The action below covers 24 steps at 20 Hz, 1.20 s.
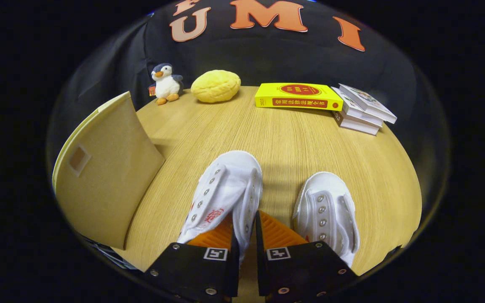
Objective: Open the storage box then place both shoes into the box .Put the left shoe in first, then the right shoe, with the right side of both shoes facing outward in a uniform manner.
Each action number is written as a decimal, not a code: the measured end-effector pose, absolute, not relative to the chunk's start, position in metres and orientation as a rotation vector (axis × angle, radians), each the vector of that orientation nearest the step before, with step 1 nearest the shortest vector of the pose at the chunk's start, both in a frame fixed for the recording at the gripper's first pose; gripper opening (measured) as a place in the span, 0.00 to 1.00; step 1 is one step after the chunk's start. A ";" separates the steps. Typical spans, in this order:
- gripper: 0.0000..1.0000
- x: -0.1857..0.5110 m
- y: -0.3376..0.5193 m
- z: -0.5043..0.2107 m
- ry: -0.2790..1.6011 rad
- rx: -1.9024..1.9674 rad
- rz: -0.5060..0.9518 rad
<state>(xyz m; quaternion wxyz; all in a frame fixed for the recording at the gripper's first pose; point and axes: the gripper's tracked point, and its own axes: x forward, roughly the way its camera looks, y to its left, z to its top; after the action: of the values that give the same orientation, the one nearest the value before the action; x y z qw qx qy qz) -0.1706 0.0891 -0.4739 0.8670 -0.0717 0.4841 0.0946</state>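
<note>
Wood-grain table (pixel 276 139), round-edged. Left of the shoes on it: the storage box (pixel 103 176), flat woven-fabric panel. My gripper (pixel 247 223) pinches the near side wall of one white canvas shoe (pixel 225 189), fingers nearly closed; the second shoe (pixel 329 208) lies just right. Beyond them: yellow book (pixel 297 97), ridged bun-shaped plush (pixel 216 86), penguin toy (pixel 165 83).

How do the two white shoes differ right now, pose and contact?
The left-hand shoe is pinched by its side wall between the fingers of the gripper and tilted; the right-hand shoe lies flat on the table, untouched. The left-hand shoe shows red print on its side; the right-hand shoe shows no such print. Both are white, laceless, with metal eyelets.
</note>
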 end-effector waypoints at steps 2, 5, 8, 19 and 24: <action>0.12 -0.167 0.088 -0.476 0.990 -0.169 0.171; 0.03 -0.167 0.092 -0.472 1.019 -0.114 0.165; 0.02 -0.152 0.094 -0.452 0.981 -0.067 0.145; 0.01 -0.105 0.166 -0.324 0.867 0.066 0.221; 0.01 -0.102 0.226 -0.280 0.864 0.124 0.285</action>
<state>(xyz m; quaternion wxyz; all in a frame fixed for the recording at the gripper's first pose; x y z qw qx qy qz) -0.1018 0.2263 -0.2805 0.8965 0.0598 0.4168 0.1377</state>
